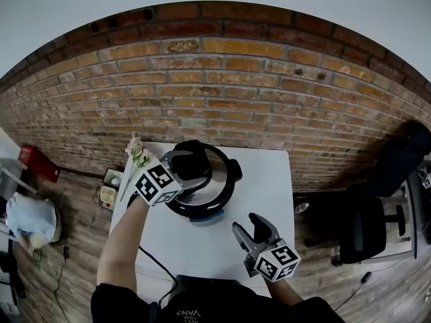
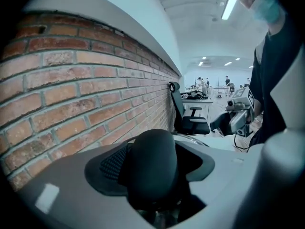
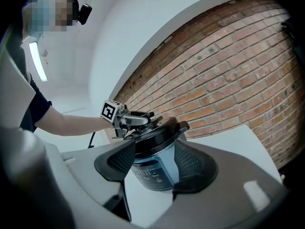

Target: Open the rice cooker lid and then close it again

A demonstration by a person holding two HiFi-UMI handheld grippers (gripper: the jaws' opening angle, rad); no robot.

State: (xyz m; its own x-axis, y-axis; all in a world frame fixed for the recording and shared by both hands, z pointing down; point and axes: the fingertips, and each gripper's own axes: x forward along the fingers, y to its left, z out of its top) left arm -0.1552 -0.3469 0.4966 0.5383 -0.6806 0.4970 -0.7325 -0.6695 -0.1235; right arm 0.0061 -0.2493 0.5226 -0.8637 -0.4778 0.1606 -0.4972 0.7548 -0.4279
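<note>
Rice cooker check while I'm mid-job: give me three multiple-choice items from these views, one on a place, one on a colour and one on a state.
1. Where does the rice cooker stand?
A. on a shelf
B. in a sink
C. on the white table by the brick wall

2. What colour is the lid?
A. black
B. red
C. white

3. How is the right gripper?
A. shut on the lid handle
B. open, holding nothing
C. shut on a spoon

Answers:
1 C: the head view shows it on the table's far part, toward the wall.
2 A: the lid is black in the right gripper view.
3 B: its jaws stand apart, with only the distant cooker seen between them. It is the left gripper that is shut on the lid handle.
</note>
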